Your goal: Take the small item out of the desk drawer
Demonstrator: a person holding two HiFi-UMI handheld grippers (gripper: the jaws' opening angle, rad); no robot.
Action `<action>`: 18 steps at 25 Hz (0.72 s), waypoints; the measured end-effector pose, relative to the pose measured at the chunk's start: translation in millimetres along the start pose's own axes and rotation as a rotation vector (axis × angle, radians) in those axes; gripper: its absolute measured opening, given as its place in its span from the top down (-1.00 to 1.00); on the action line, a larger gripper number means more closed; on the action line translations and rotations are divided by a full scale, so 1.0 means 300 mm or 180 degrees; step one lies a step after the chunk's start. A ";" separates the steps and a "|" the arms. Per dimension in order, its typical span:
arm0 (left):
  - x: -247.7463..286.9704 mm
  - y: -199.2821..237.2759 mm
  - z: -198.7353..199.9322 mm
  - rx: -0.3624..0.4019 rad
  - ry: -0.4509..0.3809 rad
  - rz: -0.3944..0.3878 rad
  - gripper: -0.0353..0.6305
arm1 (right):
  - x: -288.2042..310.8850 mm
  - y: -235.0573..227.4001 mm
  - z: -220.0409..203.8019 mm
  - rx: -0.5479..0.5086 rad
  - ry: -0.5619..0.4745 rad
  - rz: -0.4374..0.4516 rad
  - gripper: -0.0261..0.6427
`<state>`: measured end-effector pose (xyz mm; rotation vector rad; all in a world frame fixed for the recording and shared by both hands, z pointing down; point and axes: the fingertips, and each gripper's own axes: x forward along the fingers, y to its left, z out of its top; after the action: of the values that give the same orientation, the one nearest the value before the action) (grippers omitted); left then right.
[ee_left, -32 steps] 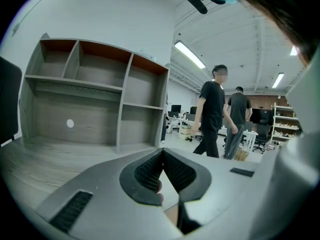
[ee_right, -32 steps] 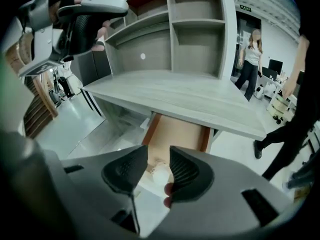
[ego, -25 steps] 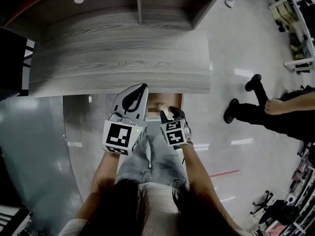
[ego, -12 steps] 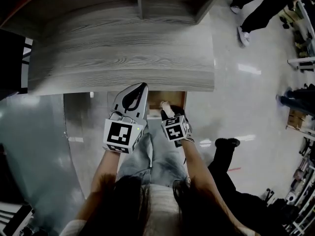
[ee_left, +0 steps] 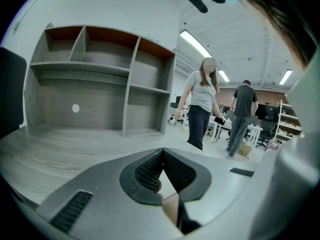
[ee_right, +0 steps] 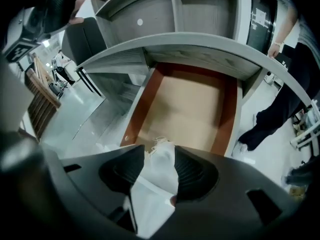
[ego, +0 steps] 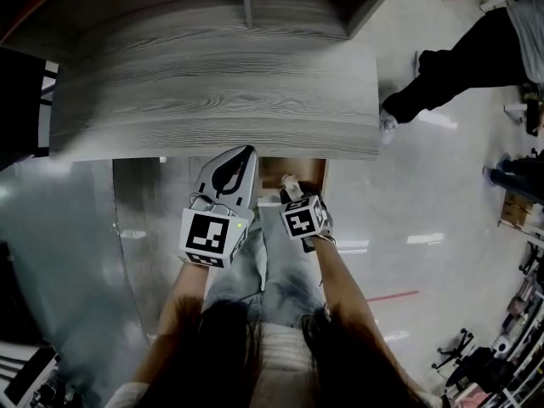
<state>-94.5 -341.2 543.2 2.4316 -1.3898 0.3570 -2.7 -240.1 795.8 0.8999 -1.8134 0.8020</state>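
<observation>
The desk drawer point(ee_right: 185, 109) stands pulled out under the grey wooden desk top point(ego: 212, 83); its brown bottom looks bare. My right gripper point(ee_right: 160, 151) points steeply down over the drawer's near end point(ego: 310, 170). A small white cloth pouch point(ee_right: 160, 169) with frayed string fills the gap between its pads and touches both. These jaws have just been opening, with the pouch still between them. In the head view the pouch point(ego: 289, 182) shows at the right gripper's tips point(ego: 291, 189). My left gripper point(ego: 248, 150) reaches to the desk edge, shut point(ee_left: 162, 151) and holding nothing.
An open shelf unit point(ee_left: 100, 79) stands at the back of the desk. A dark panel point(ee_left: 10, 94) rises at the left. People point(ee_left: 202, 104) walk on the floor to the right point(ego: 459, 66). My knees point(ego: 255, 270) are below the drawer.
Both grippers have sunk a little, and the right one has tipped further down over the drawer with the pouch. The passers-by on the right have shifted.
</observation>
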 end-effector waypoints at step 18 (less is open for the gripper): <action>-0.002 0.045 -0.061 -0.0069 0.0097 0.0093 0.85 | 0.084 -0.016 -0.012 0.0032 0.0280 -0.0248 0.33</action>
<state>-107.5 -340.1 561.7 2.3807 -1.4106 0.3822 -4.7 -245.7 821.1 0.9219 -1.6892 0.7901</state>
